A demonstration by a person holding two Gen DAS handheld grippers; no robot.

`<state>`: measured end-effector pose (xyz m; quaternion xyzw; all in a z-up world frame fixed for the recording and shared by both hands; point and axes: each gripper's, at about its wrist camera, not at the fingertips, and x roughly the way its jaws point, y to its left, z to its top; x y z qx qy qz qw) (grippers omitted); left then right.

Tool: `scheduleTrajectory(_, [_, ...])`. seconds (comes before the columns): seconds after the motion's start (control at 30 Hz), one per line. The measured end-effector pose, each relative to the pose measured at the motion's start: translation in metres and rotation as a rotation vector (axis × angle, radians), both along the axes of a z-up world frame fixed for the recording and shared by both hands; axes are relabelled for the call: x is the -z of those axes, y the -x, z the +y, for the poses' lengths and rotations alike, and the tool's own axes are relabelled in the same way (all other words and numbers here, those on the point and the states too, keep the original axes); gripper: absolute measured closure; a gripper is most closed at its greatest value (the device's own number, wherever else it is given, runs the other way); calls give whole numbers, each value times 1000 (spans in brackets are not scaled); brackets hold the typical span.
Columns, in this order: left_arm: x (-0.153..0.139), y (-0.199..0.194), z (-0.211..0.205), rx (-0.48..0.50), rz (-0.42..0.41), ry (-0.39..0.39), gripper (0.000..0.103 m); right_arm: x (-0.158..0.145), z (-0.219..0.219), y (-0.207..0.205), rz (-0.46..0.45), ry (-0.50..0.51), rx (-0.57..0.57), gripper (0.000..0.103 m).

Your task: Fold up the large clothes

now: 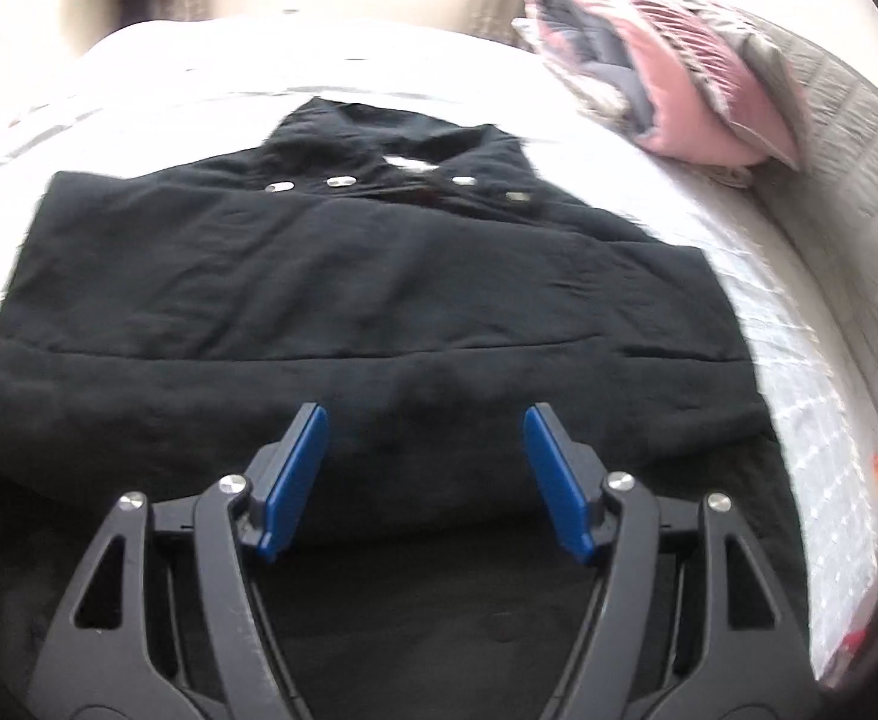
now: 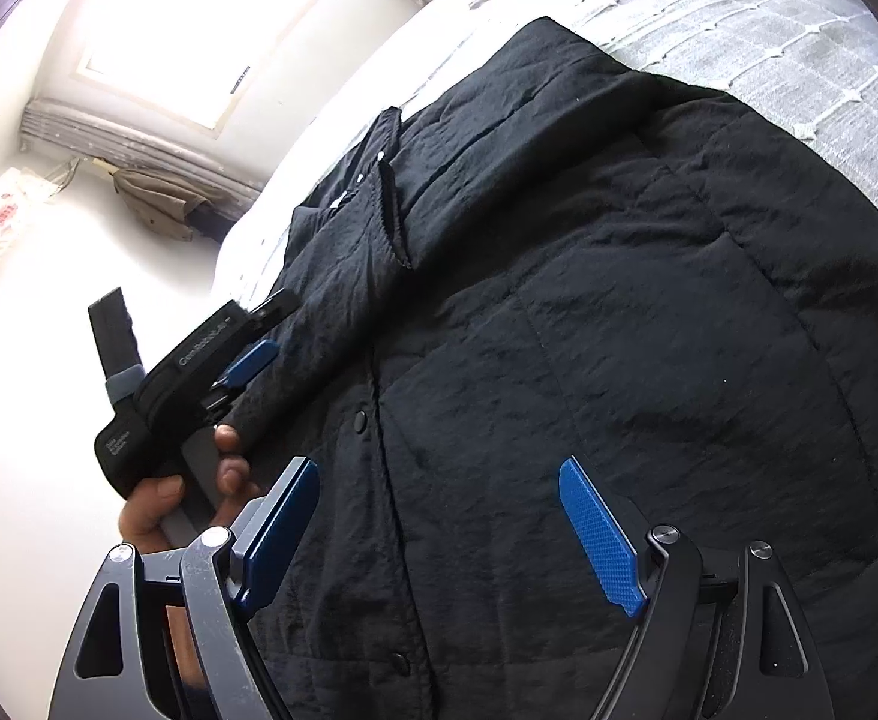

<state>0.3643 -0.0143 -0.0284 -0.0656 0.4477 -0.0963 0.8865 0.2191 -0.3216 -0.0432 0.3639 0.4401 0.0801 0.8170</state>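
A large black padded jacket point(image 1: 343, 294) lies spread flat on the bed, collar at the far end with a row of silver snaps point(image 1: 343, 182). My left gripper point(image 1: 424, 420) is open and empty, just above the jacket's near hem. In the right wrist view the jacket point(image 2: 589, 330) fills the frame, its snap placket running down the middle. My right gripper point(image 2: 439, 480) is open and empty above the jacket front. The left gripper point(image 2: 241, 369) also shows there, held in a hand at the jacket's left edge, by a folded-in sleeve.
The bed has a pale grey quilted cover point(image 1: 799, 396). A pink and grey folded duvet point(image 1: 667, 72) lies at the far right by the padded headboard point(image 1: 859, 150). A window point(image 2: 199, 30) and a hanging brown garment point(image 2: 157, 204) are on the far wall.
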Motion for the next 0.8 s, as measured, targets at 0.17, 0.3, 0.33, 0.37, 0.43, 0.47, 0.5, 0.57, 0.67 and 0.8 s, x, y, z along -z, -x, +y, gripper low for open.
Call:
scheduleTrajectory(0.17, [3,-11,95,-240,27,20,34,4,3,-7,10,-6,3,19])
scheduleTrajectory(0.3, [10,-13,181,-450,51,117,34,2,1,-7,-2,-7,1,19])
scheduleTrajectory(0.33, [16,-13,194,-478,65,136,34,2,1,-6,-5,-4,-2,19])
scheduleTrajectory(0.37, [21,-13,201,-490,81,143,34,1,3,-6,-6,1,-6,19])
scheduleTrajectory(0.43, [32,-17,205,-510,125,77,34,1,8,-6,-4,8,-17,19])
scheduleTrajectory(0.47, [42,-22,206,-523,153,35,34,1,11,-7,-3,13,-25,19])
scheduleTrajectory(0.5, [48,-24,206,-528,162,30,34,1,13,-7,-2,17,-31,19])
scheduleTrajectory(0.57, [53,-26,202,-535,145,20,34,2,21,-10,3,39,-51,19])
scheduleTrajectory(0.67, [52,-29,192,-521,129,-36,34,4,25,-12,14,67,-58,19])
scheduleTrajectory(0.8, [41,-29,191,-496,125,-65,38,7,22,-13,23,80,-40,19])
